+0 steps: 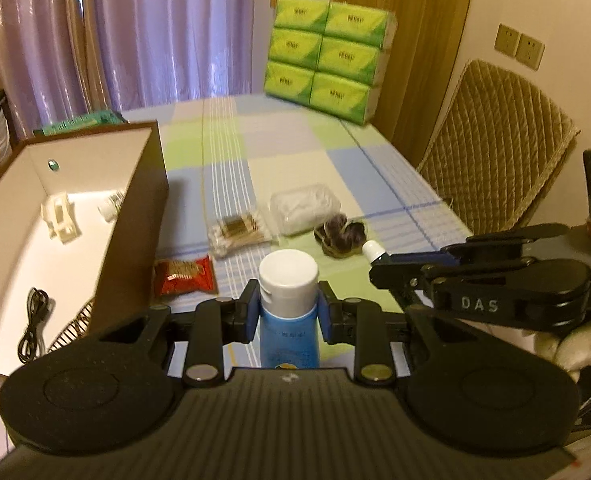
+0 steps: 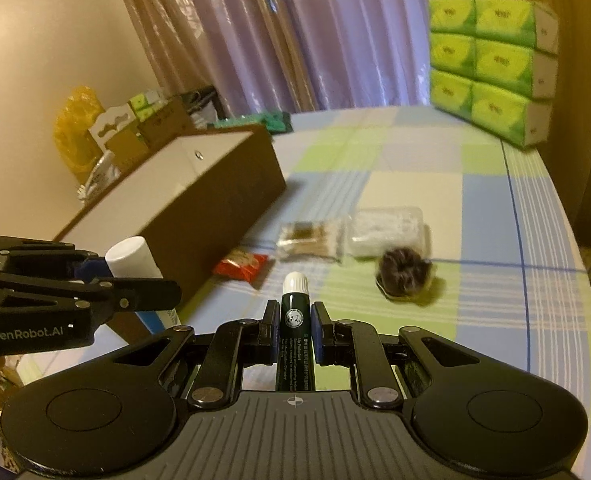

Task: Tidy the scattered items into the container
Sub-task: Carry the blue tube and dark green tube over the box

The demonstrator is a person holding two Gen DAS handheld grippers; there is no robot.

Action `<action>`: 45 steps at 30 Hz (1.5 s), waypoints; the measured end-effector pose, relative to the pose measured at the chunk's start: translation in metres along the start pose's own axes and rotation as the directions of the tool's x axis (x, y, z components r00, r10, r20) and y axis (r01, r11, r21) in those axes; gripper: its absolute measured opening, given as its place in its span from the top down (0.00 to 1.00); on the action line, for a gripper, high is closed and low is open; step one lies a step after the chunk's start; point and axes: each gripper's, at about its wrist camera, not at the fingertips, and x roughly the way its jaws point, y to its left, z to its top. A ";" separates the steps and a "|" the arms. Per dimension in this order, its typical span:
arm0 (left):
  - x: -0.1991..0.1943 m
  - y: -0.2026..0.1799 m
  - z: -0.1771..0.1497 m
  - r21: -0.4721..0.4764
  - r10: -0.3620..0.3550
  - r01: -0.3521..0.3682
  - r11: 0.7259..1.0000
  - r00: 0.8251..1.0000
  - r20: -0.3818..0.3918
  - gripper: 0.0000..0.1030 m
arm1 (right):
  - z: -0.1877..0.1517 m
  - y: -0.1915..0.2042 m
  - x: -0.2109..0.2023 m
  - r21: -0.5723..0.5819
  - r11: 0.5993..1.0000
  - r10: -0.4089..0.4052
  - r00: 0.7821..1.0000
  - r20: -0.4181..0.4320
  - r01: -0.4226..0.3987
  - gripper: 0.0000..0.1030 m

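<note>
A blue bottle [image 1: 289, 320] with a white cap is being squeezed in the left claw [image 1: 288, 312]. A dark green tube [image 2: 294, 332] with a white tip is being squeezed in the right claw [image 2: 294, 330]. Both are being held above the tabletop [image 2: 415, 168]. Just ahead, a red snack packet [image 1: 185, 276], a bag of cotton swabs [image 1: 241, 232], a clear plastic box [image 1: 303, 208] and a dark hair tie [image 1: 341, 236] are being left lying close together. The open brown box [image 1: 135, 216] is being kept at the left, near the packet. Green tissue packs [image 1: 327, 64] are being stacked at the far edge, with bare cloth between.
</note>
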 end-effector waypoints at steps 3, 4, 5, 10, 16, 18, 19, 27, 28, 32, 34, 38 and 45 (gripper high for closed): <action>-0.010 0.002 0.004 -0.008 0.013 -0.013 1.000 1.000 0.022 0.76 | 0.006 0.007 -0.005 -0.004 1.000 0.010 1.000 0.014 -0.010 0.88; -0.014 0.003 0.005 -0.011 0.015 -0.014 1.000 0.999 0.031 0.76 | 0.008 0.009 -0.007 -0.001 1.000 0.015 1.000 0.019 -0.015 0.88; -0.017 0.005 0.006 -0.014 0.014 -0.013 1.000 0.999 0.038 0.76 | 0.010 0.011 -0.008 0.000 1.000 0.022 0.999 0.024 -0.022 0.87; -0.041 0.015 0.013 -0.028 0.013 -0.010 1.000 0.996 0.089 0.76 | 0.021 0.025 -0.016 0.001 0.998 0.060 0.997 0.056 -0.060 0.87; -0.066 0.034 0.016 -0.048 0.031 -0.025 0.999 0.990 0.136 0.76 | 0.034 0.047 -0.017 0.004 0.995 0.103 0.991 0.087 -0.104 0.88; -0.074 0.043 0.016 -0.059 0.044 -0.035 0.998 0.988 0.148 0.76 | 0.037 0.056 -0.015 0.003 0.993 0.118 0.989 0.092 -0.118 0.87; -0.078 0.047 0.016 -0.063 0.050 -0.041 0.997 0.987 0.153 0.76 | 0.039 0.061 -0.014 0.002 0.992 0.126 0.988 0.094 -0.127 0.87; -0.103 0.084 0.013 -0.100 0.097 -0.080 0.992 0.979 0.176 0.76 | 0.051 0.104 -0.001 -0.018 0.983 0.184 0.977 0.108 -0.184 0.87; -0.106 0.090 0.012 -0.103 0.102 -0.084 0.991 0.979 0.179 0.76 | 0.053 0.110 0.002 -0.020 0.982 0.191 0.976 0.109 -0.190 0.88; -0.115 0.114 0.012 -0.115 0.124 -0.103 0.988 0.974 0.189 0.76 | 0.060 0.133 0.017 -0.030 0.977 0.212 0.971 0.110 -0.210 0.87; -0.119 0.127 0.012 -0.120 0.135 -0.113 0.986 0.972 0.194 0.76 | 0.064 0.143 0.027 -0.032 0.976 0.219 0.969 0.111 -0.217 0.87; -0.120 0.157 0.016 -0.121 0.159 -0.137 0.983 0.967 0.199 0.76 | 0.075 0.163 0.052 -0.036 0.975 0.222 0.969 0.110 -0.219 0.87; -0.101 0.209 0.025 -0.099 0.178 -0.163 0.982 0.970 0.166 0.76 | 0.091 0.183 0.103 -0.019 0.982 0.191 0.978 0.089 -0.190 0.87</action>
